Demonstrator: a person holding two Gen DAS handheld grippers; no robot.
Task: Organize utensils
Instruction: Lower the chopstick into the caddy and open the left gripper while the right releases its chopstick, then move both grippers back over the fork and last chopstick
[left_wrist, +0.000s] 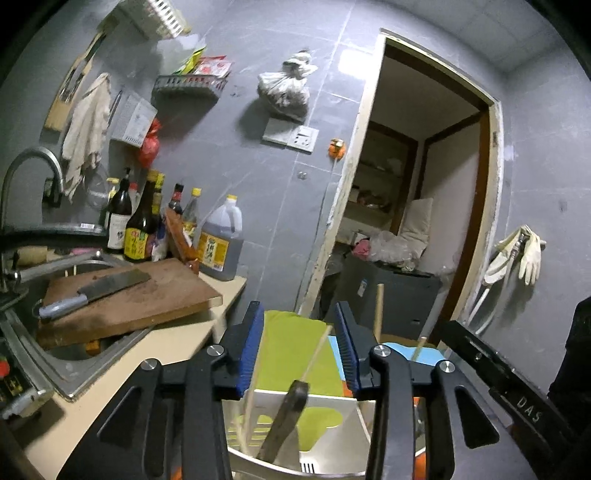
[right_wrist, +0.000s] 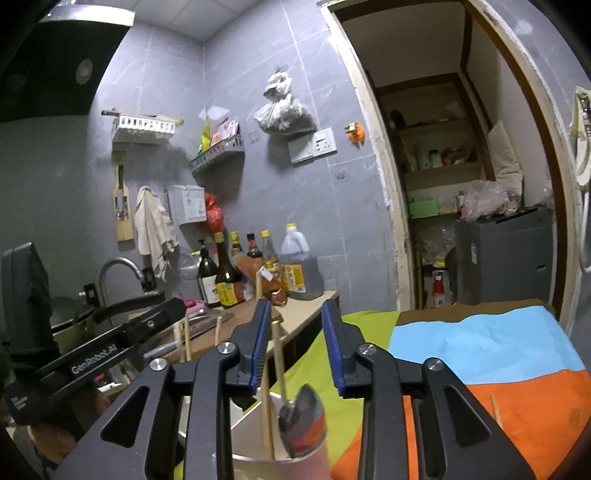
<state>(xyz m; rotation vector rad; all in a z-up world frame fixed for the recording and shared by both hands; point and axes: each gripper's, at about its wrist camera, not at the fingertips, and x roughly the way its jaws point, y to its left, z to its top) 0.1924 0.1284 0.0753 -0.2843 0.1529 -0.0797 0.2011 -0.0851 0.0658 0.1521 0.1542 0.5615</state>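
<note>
In the left wrist view my left gripper (left_wrist: 301, 345) is open and empty above a white utensil holder (left_wrist: 317, 402). The holder has a dark flat handle (left_wrist: 286, 421) and thin wooden chopsticks (left_wrist: 314, 356) standing in it. In the right wrist view my right gripper (right_wrist: 295, 345) is open and empty above the same holder (right_wrist: 258, 417) and a pink cup (right_wrist: 295, 467). A metal spoon (right_wrist: 303, 419) and wooden chopsticks (right_wrist: 277, 354) stand there, bowl up. The left gripper's body (right_wrist: 110, 350) shows at the left.
A patchwork cloth of green, blue and orange (right_wrist: 480, 369) covers the surface under the holder. A worktop at left holds a wooden cutting board (left_wrist: 140, 295) with a cleaver (left_wrist: 96, 291), a sink (left_wrist: 74, 354), a tap (left_wrist: 33, 166) and several sauce bottles (left_wrist: 140, 229). An open doorway (left_wrist: 406, 203) lies ahead.
</note>
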